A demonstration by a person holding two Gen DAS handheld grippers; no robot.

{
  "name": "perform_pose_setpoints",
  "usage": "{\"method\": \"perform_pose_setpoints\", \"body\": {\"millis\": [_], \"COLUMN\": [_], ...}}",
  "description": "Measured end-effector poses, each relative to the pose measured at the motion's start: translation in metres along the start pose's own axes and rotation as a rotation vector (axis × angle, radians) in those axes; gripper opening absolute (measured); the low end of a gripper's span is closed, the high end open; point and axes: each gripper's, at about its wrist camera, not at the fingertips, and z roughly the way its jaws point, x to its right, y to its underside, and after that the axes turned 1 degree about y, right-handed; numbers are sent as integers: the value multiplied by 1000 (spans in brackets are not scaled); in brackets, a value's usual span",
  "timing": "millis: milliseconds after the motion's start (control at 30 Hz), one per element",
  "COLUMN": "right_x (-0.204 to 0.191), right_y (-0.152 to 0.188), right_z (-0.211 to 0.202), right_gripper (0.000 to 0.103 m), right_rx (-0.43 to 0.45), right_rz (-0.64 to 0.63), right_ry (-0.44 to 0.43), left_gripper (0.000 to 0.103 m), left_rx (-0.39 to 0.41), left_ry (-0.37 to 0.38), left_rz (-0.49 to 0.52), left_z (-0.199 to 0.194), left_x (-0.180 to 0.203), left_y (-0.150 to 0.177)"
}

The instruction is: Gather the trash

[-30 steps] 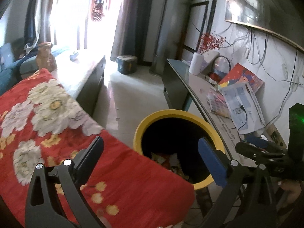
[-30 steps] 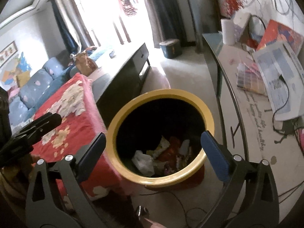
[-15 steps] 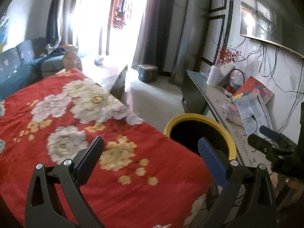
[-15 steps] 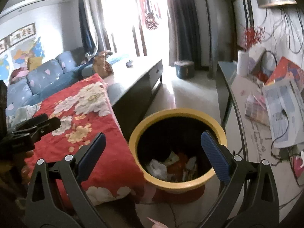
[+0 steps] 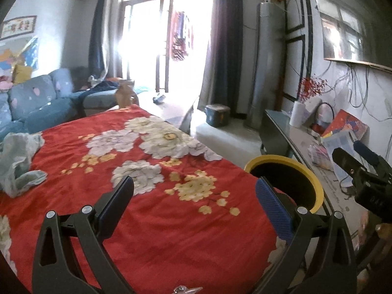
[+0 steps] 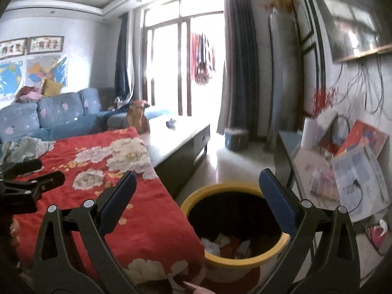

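Bin [image 6: 235, 223]: yellow rim, dark inside, standing on the floor at lower centre of the right wrist view, just beside the corner of the red cloth. Holds trash [image 6: 221, 241]: white crumpled paper and red scraps at the bottom. In the left wrist view the bin [image 5: 313, 183] sits at right of centre, partly behind the cloth edge.

Right gripper [image 6: 197, 197]: fingers spread wide, nothing between them, hovering above the bin and cloth corner; seen from the side at the right edge of the left wrist view [image 5: 352, 156].

Left gripper [image 5: 194, 198]: fingers spread wide, empty, above the cloth; its black tips [image 6: 36, 174] show at the left edge of the right wrist view.

Cloth [image 5: 159, 196]: red with white and yellow flowers, covering the table, filling the lower left of both views.

Rag [image 5: 17, 161]: pale blue-grey, crumpled, lying on the cloth at left.

Sofa [image 6: 49, 115]: blue, upper left, behind the table.

Side table [image 6: 318, 169]: at right, along the wall, bearing papers [image 6: 357, 178], a white roll [image 5: 297, 114] and a red box [image 5: 348, 125].

Small box [image 5: 216, 115]: teal, on the floor near the curtain.
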Motion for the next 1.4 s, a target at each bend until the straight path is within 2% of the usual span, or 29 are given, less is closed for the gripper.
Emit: {"method": "perform_pose_setpoints", "body": {"millis": [267, 767, 1400], "right_x": [-29, -46, -45], "right_y": [14, 21, 22], "right_z": [-19, -21, -19], "right_gripper": [92, 92, 92], "right_rx": [79, 68, 64], "right_rz": [-49, -70, -62], "right_ry": [30, 8, 10], "left_gripper": [97, 97, 97], "left_rx": [67, 70, 69], "left_ry": [-11, -4, -4], "left_rz": [-17, -26, -27], "left_z": [-21, -23, -23], "left_x": [-4, -7, -7], "left_y": [13, 18, 18]}}
